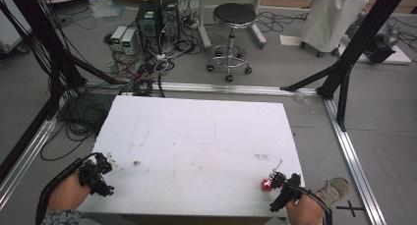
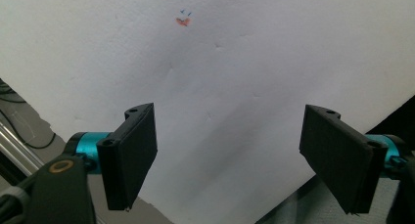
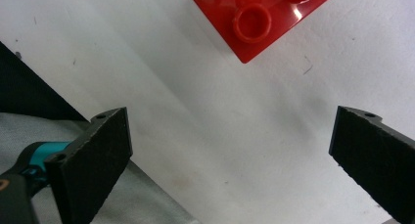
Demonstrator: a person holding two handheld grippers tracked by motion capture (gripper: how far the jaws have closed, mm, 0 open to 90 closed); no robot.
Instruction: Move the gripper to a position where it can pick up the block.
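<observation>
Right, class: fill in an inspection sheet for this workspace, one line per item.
Surface: white table, faint stains and marks.
Job's things: red brick, studs up, near the table's right front corner.
Clutter: nothing seen on the table.
Grippers: left gripper open over bare table; right gripper open, short of the brick.
Cables: tangled cables on the floor behind the table.
Surroundings: black stool, computer towers, black frame posts.

black tongs [image 2: 230, 160], teal fittings, patterned sleeve [image 1: 61, 217]
</observation>
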